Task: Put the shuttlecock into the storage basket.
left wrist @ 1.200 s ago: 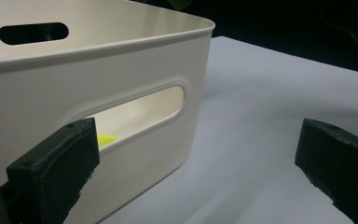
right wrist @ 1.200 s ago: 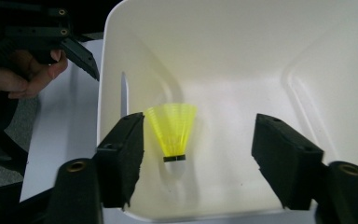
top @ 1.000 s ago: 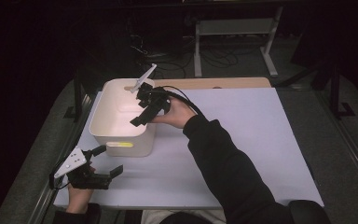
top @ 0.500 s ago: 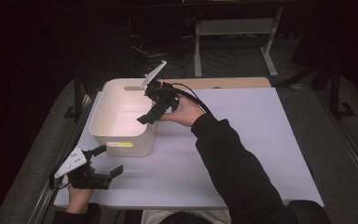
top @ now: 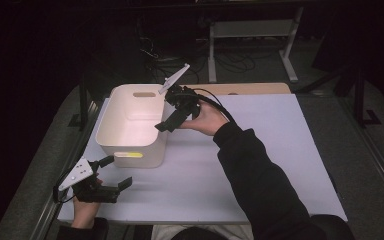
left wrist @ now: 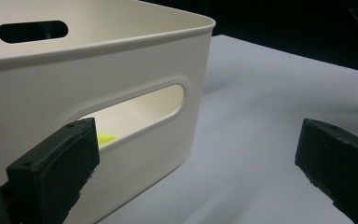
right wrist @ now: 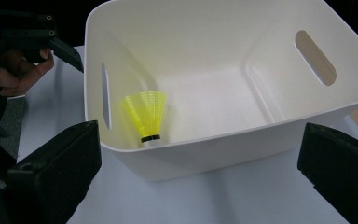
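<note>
High view: white bin (top: 130, 145) sat upper left of centre on a pale mat (top: 280, 150) over the table. Right gripper (top: 166, 125) was held at the bin's right rim, mid frame, jaws pointing down-left toward the bin; person's right hand (top: 207, 119) & dark sleeve (top: 265, 185) ran to lower right. Left gripper (top: 114, 172) lay at lower left of frame, just below the bin's near wall, held by the left hand (top: 82, 210).

Right gripper view: both black jaws stood at the lower corners of the frame, wide apart, w/ nothing between them. Bin (right wrist: 223, 135) took up the middle & top. A yellow shuttlecock (right wrist: 145, 114) stood inside on the bin floor, left of centre, cork down, just beside the wall w/ the slot handle. Left gripper (right wrist: 51, 39) & hand (right wrist: 14, 74) showed at upper left, outside the bin.

Left gripper view: jaws at lower left & lower right, wide apart, holding nothing. Bin (left wrist: 51, 88) wall w/ its slot filled the left half; a bit of yellow (left wrist: 103, 138) showed through the slot. Mat (left wrist: 270, 112) at right.
</note>
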{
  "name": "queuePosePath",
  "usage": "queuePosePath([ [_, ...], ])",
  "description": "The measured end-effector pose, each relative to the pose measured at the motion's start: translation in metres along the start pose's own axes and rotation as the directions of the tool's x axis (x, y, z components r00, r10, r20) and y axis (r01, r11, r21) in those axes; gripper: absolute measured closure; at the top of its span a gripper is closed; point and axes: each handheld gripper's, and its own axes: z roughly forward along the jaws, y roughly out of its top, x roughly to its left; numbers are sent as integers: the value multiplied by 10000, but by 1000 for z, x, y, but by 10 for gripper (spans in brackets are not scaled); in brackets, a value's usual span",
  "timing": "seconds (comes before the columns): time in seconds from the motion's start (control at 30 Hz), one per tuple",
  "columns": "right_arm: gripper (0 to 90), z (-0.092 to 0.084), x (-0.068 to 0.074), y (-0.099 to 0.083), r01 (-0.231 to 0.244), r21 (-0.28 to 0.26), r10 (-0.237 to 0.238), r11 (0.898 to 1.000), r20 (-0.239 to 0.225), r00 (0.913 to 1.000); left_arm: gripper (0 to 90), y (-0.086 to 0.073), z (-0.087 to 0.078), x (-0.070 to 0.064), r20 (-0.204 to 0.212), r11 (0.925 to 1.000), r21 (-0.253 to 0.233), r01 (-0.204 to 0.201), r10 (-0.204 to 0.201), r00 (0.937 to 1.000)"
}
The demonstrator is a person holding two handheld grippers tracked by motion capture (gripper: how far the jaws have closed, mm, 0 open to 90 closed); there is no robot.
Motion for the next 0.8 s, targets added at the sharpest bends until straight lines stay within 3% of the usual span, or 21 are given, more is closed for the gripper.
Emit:
queuePosePath([
  [0.8, 0, -19, -2, -33, -292, -241, 301, 9993, 375, 9988, 0, 0, 0, 0, 21, 10000, 16, 15, -15, 10000],
])
